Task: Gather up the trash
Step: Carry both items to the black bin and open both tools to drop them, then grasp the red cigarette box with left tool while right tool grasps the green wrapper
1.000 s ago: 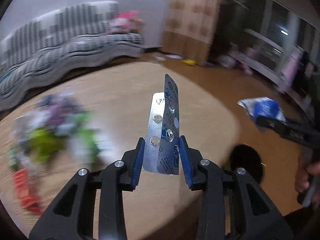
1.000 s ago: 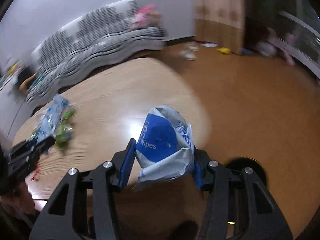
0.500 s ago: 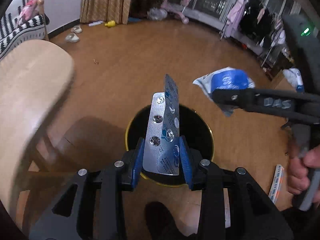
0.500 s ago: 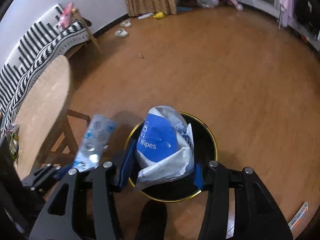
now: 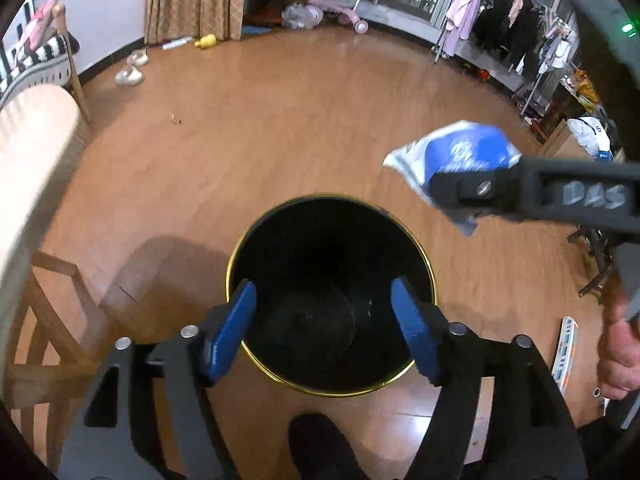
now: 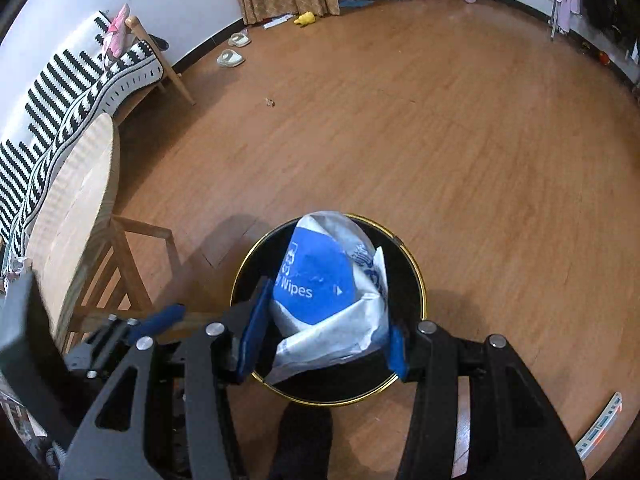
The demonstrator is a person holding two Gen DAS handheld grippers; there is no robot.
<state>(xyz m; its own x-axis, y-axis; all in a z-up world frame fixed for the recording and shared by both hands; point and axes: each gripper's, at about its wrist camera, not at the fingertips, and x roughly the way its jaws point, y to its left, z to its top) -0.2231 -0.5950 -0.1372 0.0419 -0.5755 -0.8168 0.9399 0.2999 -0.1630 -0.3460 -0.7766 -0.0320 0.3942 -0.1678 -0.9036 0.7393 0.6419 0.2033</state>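
- The left gripper [image 5: 326,320] has spread its blue pads wide apart; half a second ago they were clamped on a silver blister pack, which is no longer between them and is not visible in either view now.
- With the pack gone, the left wrist view looks straight down between the fingers into the black trash bin [image 5: 416,240] with its gold rim; the bin fills more of that view than it did half a second ago.
- A second ago both views showed the wooden table top; now the table [image 6: 76,216] sits off at the left edge and the bin [image 6: 412,264] lies under both grippers.
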